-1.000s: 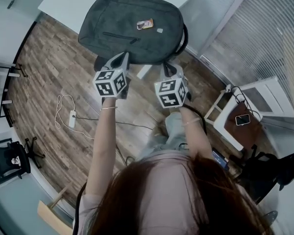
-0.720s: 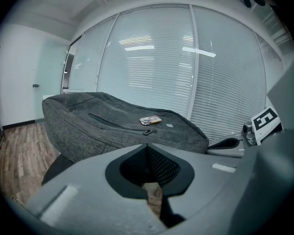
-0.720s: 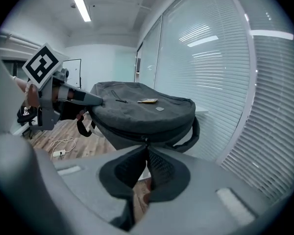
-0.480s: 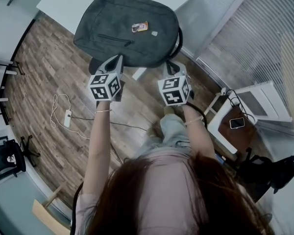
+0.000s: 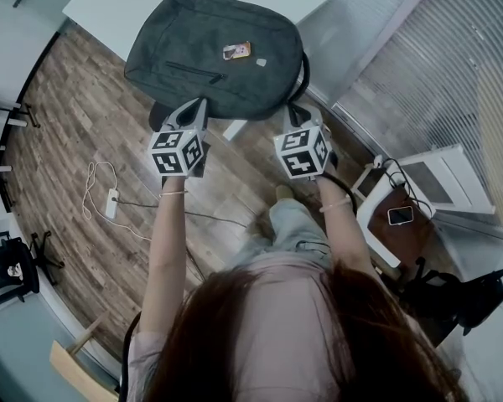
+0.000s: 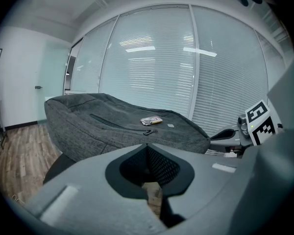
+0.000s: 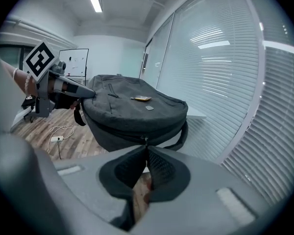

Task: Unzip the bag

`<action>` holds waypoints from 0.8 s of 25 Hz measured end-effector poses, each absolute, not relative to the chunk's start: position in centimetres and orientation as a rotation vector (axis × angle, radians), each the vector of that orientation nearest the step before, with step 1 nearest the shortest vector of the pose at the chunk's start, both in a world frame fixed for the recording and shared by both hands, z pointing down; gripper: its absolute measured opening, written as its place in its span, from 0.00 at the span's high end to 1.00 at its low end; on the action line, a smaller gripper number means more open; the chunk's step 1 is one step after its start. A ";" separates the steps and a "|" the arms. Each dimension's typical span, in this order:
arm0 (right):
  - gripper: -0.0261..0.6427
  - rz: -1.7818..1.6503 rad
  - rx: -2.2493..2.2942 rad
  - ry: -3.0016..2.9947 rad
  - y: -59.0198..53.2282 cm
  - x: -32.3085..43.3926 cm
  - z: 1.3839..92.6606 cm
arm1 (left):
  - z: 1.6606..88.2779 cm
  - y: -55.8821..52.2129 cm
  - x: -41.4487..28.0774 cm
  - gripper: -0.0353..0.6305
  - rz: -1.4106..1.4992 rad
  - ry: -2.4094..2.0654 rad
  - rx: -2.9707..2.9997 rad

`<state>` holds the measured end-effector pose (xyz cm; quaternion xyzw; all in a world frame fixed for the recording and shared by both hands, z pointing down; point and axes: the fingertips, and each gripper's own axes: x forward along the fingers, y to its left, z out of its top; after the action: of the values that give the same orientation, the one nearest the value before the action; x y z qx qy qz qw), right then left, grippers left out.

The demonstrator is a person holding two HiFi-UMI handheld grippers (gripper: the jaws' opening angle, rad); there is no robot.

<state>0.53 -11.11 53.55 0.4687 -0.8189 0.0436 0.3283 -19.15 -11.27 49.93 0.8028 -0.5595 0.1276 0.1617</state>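
Ahead of me, the grey bag (image 5: 214, 57) lies flat on a white table (image 5: 109, 7), its near end hanging over the table's edge toward my arms. Past the table's right corner a wall of slatted blinds (image 5: 453, 57) closes off that side. To the left and below, the wood floor (image 5: 67, 132) lies open, so the free room is on my left and back toward my body.

My left gripper (image 6: 147, 146) has its jaws pressed together, tips against the bag's near left edge; whether fabric is caught between them I cannot tell. My right gripper (image 7: 146, 147) is pressed together too, pinching the small zipper pull (image 7: 146, 140) on the seam that runs round the bag's near side. A black strap (image 7: 184, 130) loops out just right of that pull, close beside the tips.

On the floor a white corded plug block (image 5: 111, 203) lies left of my left arm, a black chair (image 5: 12, 270) stands far left, and a low stand (image 5: 407, 237) with a phone (image 5: 400, 215) on it sits right of my right arm. Only the head view shows the chair and the stand.

Only the right gripper view shows the pull and seam, and it catches the left gripper side-on, touching the bag. The left gripper view gives the bag's top at a low angle: the front pocket's zip (image 6: 120, 125), a small orange tag (image 6: 151, 120) near its puller, and my right gripper's marker cube (image 6: 261, 123) at the far right.
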 end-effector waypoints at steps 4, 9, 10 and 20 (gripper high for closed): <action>0.94 0.108 1.224 -2.135 -11.8 0.9 53.4 | 50.0 -11.4 -19.1 0.94 0.369 -1.593 2.295; 0.94 0.112 1.220 -2.134 -12.3 1.5 53.3 | 50.1 -11.5 -18.6 0.94 0.382 -1.593 2.307; 0.94 0.116 1.218 -2.136 -12.4 1.5 53.3 | 50.1 -11.5 -18.6 0.94 0.382 -1.591 2.311; 0.94 0.192 1.139 -2.202 -12.1 1.3 53.0 | 48.9 -11.1 -17.7 0.93 0.486 -1.567 2.359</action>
<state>1.33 -12.14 52.98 0.4337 -0.8385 0.0731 0.3216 -17.69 -11.11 48.88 0.8135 -0.5406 0.1676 0.1336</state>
